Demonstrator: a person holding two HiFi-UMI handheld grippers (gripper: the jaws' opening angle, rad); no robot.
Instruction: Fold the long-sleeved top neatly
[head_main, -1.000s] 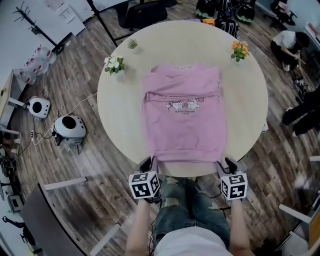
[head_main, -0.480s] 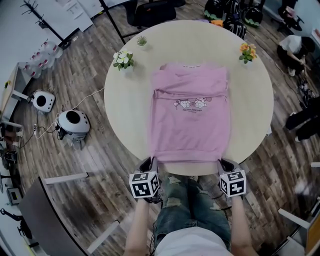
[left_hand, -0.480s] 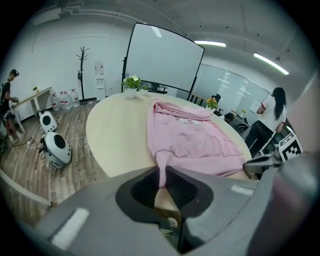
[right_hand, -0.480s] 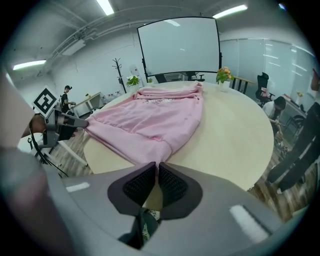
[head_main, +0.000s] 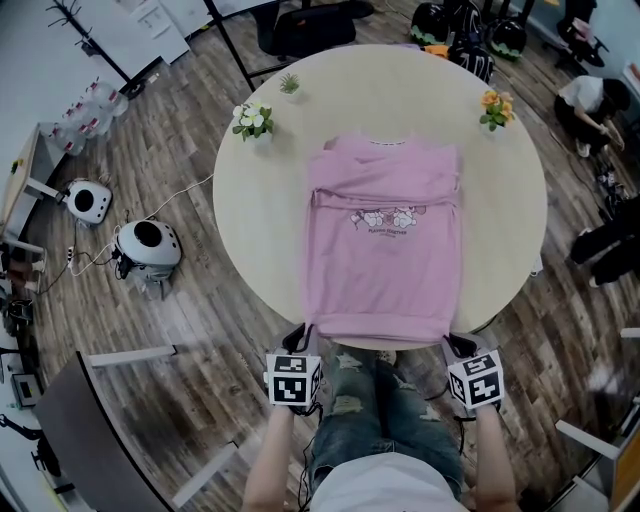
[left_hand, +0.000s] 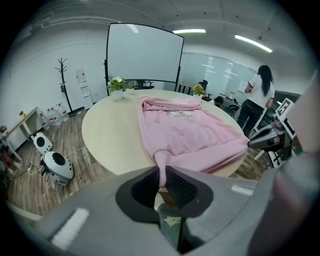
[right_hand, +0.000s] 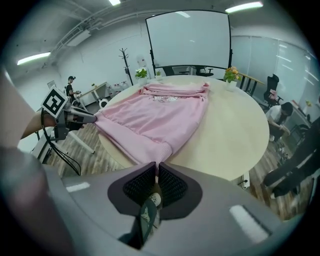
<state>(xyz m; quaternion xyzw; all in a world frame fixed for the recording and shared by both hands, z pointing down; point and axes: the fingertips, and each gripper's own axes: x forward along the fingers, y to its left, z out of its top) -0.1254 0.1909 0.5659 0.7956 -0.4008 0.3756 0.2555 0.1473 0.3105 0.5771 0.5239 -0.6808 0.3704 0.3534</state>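
Note:
A pink long-sleeved top (head_main: 385, 245) lies flat on the round beige table (head_main: 255, 220), collar at the far side, sleeves folded in, a small print across the chest. Its hem hangs over the near table edge. My left gripper (head_main: 303, 335) is shut on the hem's left corner (left_hand: 161, 167). My right gripper (head_main: 452, 342) is shut on the hem's right corner (right_hand: 159, 152). The hem (left_hand: 210, 157) stretches between the two grippers.
A white flower pot (head_main: 252, 120), a small green plant (head_main: 289, 83) and an orange flower pot (head_main: 492, 106) stand near the table's far rim. My knees in jeans (head_main: 375, 395) are under the near edge. Two round white robots (head_main: 145, 245) sit on the floor at left. People (head_main: 590, 95) are at right.
The right gripper's jaws closed on the hem corner. Both grippers shifted slightly toward me, drawing the hem over the near table edge.

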